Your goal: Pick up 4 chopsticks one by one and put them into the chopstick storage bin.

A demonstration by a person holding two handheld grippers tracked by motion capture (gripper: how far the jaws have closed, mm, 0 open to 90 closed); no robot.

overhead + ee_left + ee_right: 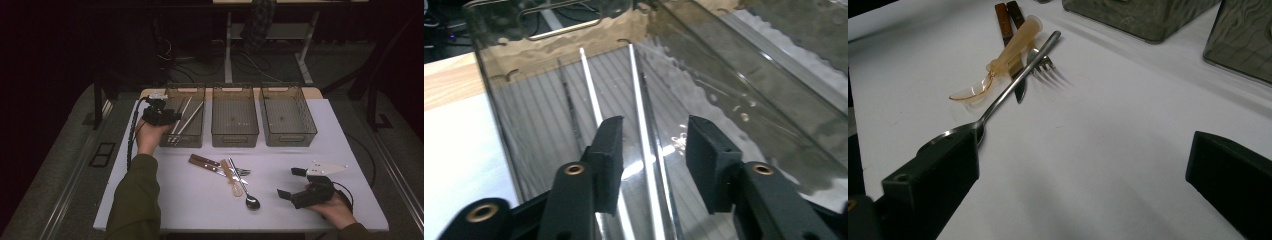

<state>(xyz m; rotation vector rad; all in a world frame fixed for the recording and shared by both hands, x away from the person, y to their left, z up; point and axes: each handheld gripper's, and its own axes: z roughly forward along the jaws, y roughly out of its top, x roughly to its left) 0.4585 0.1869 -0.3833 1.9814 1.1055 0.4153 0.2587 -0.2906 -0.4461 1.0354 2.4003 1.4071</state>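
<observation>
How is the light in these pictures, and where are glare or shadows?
High view: dark room, only the white table lit. Left gripper view: bright glare on the metal rods in the clear bin. Right gripper view: soft shadows beside the fork and metal spoon; near jaws blurred.

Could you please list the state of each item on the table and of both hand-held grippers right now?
Left hand-held gripper: open over the left bin, nothing gripped.
Right hand-held gripper: open, empty, near the table's surface.
Left bin: holds metal chopsticks.
Middle bin: empty.
Right bin: empty.
Metal spoon: lying on the table, across the pile.
Plastic spoon: lying flat.
Fork: lying flat.
Wooden-handled knife: lying flat.
</observation>
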